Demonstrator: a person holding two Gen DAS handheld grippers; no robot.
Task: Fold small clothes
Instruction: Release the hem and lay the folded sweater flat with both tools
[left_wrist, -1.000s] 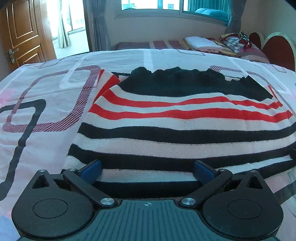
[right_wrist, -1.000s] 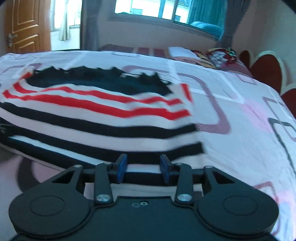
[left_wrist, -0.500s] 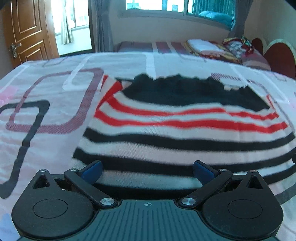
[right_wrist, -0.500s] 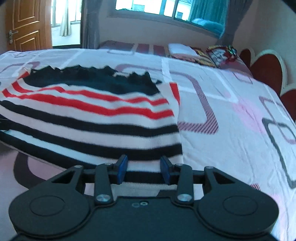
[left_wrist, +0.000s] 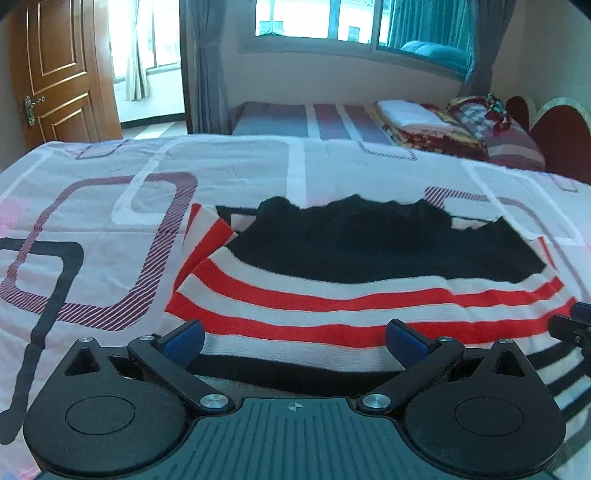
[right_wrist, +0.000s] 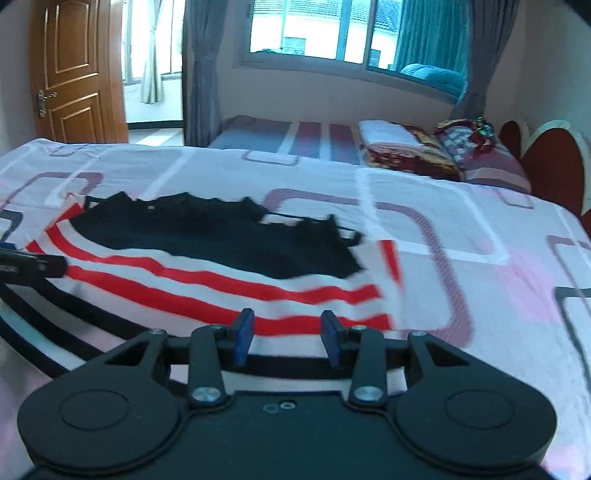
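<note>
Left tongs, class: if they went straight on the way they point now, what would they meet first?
The left tongs stand open, low over the striped sweater. Straight on, they would likely meet its red and white stripes first, then its black part; depth is unclear.

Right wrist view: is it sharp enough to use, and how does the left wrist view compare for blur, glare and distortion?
Right wrist view: motion blur smears the striped garment and bedsheet; the right gripper stays crisp. Left wrist view: the garment's stripes are sharper, the window is blown out, and fisheye bending curves the bed edge. No harsh shadows in either view.
</note>
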